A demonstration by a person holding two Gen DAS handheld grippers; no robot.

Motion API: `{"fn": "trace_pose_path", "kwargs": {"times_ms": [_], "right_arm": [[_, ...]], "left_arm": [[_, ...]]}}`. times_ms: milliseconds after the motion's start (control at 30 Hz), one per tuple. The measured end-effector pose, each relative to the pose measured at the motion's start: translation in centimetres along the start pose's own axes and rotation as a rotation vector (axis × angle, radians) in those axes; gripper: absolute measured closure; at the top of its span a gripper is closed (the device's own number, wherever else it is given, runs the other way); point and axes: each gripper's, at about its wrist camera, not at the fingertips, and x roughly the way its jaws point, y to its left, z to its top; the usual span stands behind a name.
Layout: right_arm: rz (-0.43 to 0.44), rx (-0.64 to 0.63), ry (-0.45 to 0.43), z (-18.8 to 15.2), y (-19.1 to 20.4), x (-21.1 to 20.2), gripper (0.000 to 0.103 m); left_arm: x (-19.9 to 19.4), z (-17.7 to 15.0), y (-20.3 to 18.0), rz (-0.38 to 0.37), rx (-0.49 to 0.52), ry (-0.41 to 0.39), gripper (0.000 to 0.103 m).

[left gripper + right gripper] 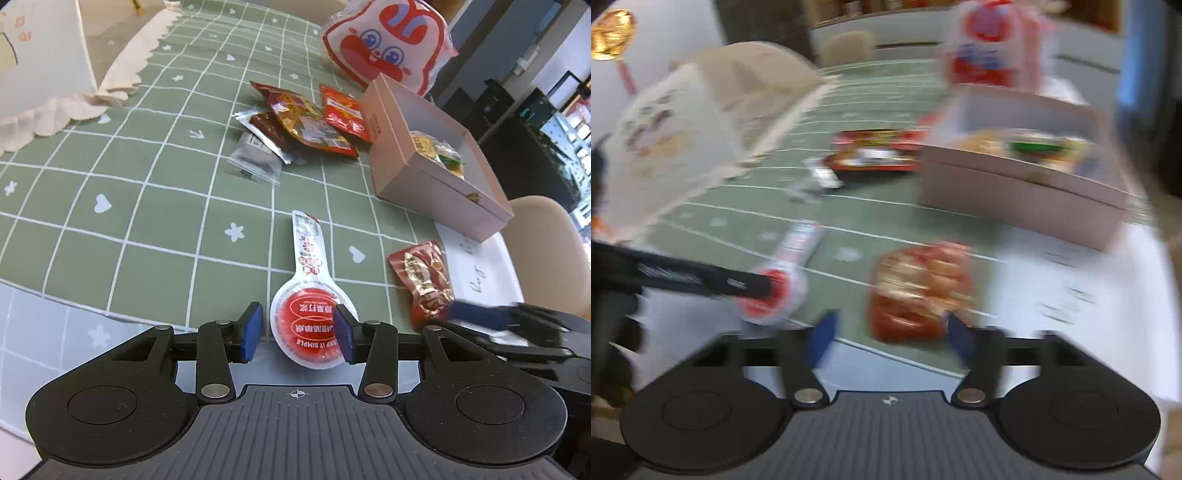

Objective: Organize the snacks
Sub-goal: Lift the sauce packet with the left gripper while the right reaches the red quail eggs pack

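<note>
Currently left tongs spread wide around the red jelly cup at the table's near edge, pads not pressing. Right tongs apart, straddling the red snack packet; contact blurred.

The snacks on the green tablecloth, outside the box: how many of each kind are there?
Spoon-shaped red jelly cup: 1
Red foil packets: 3, namely one by the paper sheet, the big one in the pile, the orange-red one beside the box
Dark brown packet: 1
Clear packet: 1
Total: 6
</note>
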Motion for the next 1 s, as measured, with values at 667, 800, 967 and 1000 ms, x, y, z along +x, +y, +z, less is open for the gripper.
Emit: {"fn": "trace_pose_path", "kwargs": {"times_ms": [667, 800, 967, 1000], "right_arm": [[0.036, -0.155, 0.020, -0.3, 2.8, 3.1, 0.085], [0.022, -0.191, 0.013, -0.7, 2.8, 2.5, 0.085], [-0.057, -0.217, -0.052, -1.0, 1.9, 0.1, 0.050], [-0.080, -0.204, -0.061, -1.0, 1.5, -0.1, 0.039]], "left_arm": [[1.8, 0.3, -1.9, -0.132, -0.024, 0.055, 0.081], [2.1, 0.6, -2.0, -0.105, -0.027, 0.056, 0.082], [2.0, 0.6, -2.8, -0.073, 0.014, 0.037, 0.083], [1.8, 0.5, -3.0, -0.060, 0.031, 0.029, 0.083]]}}
